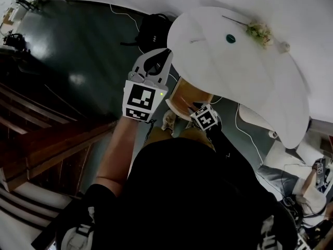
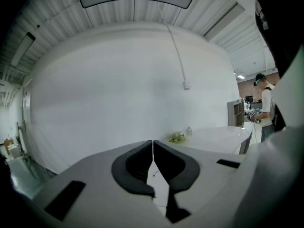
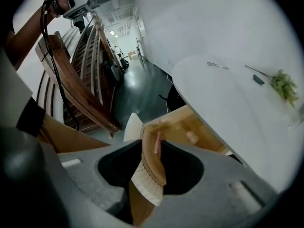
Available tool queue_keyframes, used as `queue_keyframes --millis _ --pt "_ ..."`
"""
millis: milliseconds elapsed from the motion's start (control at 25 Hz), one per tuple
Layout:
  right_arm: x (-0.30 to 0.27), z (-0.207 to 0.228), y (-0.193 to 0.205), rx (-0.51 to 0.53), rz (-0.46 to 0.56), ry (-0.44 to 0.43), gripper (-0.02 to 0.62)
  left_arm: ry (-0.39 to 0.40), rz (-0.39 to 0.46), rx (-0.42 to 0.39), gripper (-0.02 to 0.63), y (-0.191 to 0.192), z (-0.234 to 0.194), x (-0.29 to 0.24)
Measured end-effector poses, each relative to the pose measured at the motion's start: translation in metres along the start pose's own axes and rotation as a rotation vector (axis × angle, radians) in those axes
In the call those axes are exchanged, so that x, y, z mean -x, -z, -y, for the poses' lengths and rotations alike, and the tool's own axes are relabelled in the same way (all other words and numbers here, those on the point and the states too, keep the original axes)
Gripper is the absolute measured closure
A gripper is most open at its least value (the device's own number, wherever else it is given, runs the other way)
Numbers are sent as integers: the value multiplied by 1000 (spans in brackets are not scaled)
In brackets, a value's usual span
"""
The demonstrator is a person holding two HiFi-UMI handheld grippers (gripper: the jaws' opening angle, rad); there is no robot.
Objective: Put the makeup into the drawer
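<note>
- Placing looks done: the right gripper (image 3: 151,155) has its jaws apart over the open drawer (image 3: 211,139), with the pink makeup stick (image 3: 156,145) inside at their 12 o'clock.
- Next, probably: lift clear of the drawer wall.
- Left gripper (image 2: 153,151): jaws together, empty.
- Only the right gripper view sees inside; the head view sets the drawer at the counter's (image 1: 250,61) 7 o'clock.

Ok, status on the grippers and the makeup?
Left gripper shut, empty. Right gripper open over drawer. Pink makeup between its jaws, not gripped. Nothing in the way.
</note>
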State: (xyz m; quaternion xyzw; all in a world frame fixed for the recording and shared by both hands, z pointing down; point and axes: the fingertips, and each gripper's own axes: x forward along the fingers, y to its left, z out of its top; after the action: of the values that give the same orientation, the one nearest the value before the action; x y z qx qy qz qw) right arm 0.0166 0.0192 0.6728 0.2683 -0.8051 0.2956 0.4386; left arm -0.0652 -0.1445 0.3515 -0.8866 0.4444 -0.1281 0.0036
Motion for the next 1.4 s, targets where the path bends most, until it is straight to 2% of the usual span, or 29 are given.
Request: queue_keyframes --millis 160,400,560,680,880,1040,1200,1400 --pt "-1 -4 6 -26 -9 -9 474 17 7 -1 595 -1 1 -1" --pt "4 3 -1 -18 22 33 474 48 14 -7 595 -2 3 -5" --pt "16 12 -15 -37 95 79 474 66 18 -13 595 -2 6 -9" --pt "39 26 -40 -57 206 129 474 78 22 -30 595 -4 8 -12" --pt "108 51 -109 -55 474 228 474 97 50 -40 595 -14 12 -17" --pt "174 51 -161 33 667 307 474 120 60 -56 595 -21 18 -17" --pt "230 45 -193 136 825 379 474 121 83 -71 595 -32 22 -19" --pt "293 48 -215 151 1029 427 474 108 120 -83 595 -44 26 -21"
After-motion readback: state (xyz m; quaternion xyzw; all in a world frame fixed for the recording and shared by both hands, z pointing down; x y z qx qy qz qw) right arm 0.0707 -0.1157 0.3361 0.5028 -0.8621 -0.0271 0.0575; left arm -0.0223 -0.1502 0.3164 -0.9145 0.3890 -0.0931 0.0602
